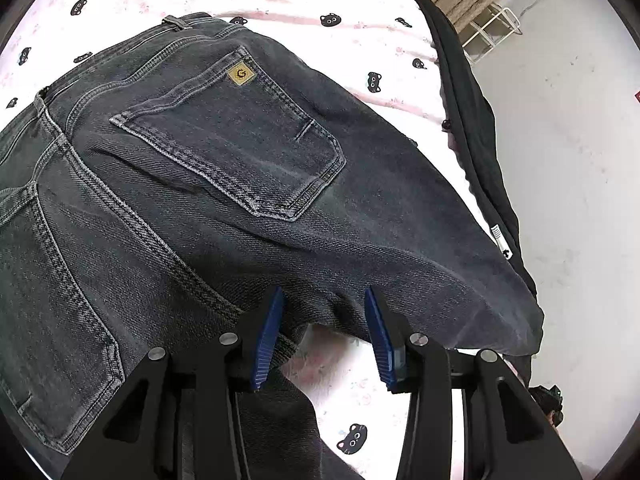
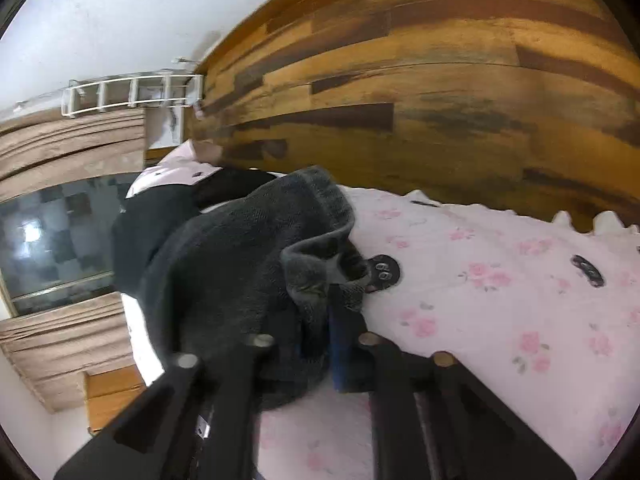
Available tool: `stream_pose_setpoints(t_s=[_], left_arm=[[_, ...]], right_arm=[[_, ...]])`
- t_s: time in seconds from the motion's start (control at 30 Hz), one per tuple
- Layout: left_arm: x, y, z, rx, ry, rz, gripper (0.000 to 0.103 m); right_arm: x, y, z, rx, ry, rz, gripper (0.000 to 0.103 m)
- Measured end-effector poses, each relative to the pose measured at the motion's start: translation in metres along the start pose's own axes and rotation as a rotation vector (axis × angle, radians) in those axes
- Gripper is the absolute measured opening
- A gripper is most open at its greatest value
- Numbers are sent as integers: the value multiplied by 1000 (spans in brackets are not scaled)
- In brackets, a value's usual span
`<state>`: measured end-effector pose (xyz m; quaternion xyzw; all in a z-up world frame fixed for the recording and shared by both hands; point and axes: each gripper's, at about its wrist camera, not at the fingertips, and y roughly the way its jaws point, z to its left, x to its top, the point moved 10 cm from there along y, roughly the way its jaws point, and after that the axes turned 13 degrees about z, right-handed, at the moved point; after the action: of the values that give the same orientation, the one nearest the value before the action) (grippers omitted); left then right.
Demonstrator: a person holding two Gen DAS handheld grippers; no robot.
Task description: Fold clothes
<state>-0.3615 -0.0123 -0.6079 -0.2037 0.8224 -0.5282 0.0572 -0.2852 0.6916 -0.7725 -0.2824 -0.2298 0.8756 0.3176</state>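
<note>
Pinching a bunched fold of the dark jeans [image 2: 248, 264], right gripper [image 2: 320, 312] jaws nearly closed on the denim. Left gripper [image 1: 324, 300] part open, blue pads [image 1: 266, 340] clear of cloth, jeans seat and back pocket [image 1: 240, 140] spread just ahead on the floral bedsheet [image 2: 500, 288].

A pink floral sheet [image 2: 500, 280] with black cat faces covers the bed. Upper right of the right wrist view, wood floor [image 2: 420, 60]; upper left, white wall [image 2: 100, 8] and rack [image 2: 132, 90].
</note>
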Motion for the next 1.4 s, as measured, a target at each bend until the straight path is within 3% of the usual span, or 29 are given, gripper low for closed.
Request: stream_pose_setpoints(t_s=[0.23,0.4,0.5,0.57,0.87,0.9,0.97,1.0,1.07,1.17,1.23,1.33,1.4], left_arm=[[1,-7,5,-6,-12,-6,38],[4,-13,10,-12,-24,-17,38],[6,-16,11,-15,-21,-20,38],[6,-17,12,-17,-17,-19,38],[-4,-22,10,-25,19,5,38],[-5,-23,10,-22,25,7,38],[-6,-27,12,-21,31,-3,38],[-6,-30,13,-20,33,-8,38],[-6,-34,18,-23,29,-18,38],[-8,-37,26,-40,19,-27,38],[-8,-38,26,-43,41,-26,38],[-11,-29,27,-3,74,-13,38],[-20,-9,41,58,71,46,43]], right_arm=[[-26,-81,75,15,-189,-102,11],[-69,-148,158,189,-295,-133,11],[-79,-179,174,224,-306,-151,11],[-77,-178,163,168,-307,-146,11],[-31,-97,6,-164,-71,-43,14],[-27,-88,-9,-199,-48,-36,17],[-21,-90,-37,-320,29,-65,47],[-19,-102,-50,-374,82,-109,57],[-21,-127,-60,-443,120,-188,61],[-34,-142,-16,-584,-85,-247,61],[-53,-128,32,-630,-279,-247,62],[-99,-73,107,-640,-566,-198,65],[-133,-23,149,-613,-723,-150,65]])
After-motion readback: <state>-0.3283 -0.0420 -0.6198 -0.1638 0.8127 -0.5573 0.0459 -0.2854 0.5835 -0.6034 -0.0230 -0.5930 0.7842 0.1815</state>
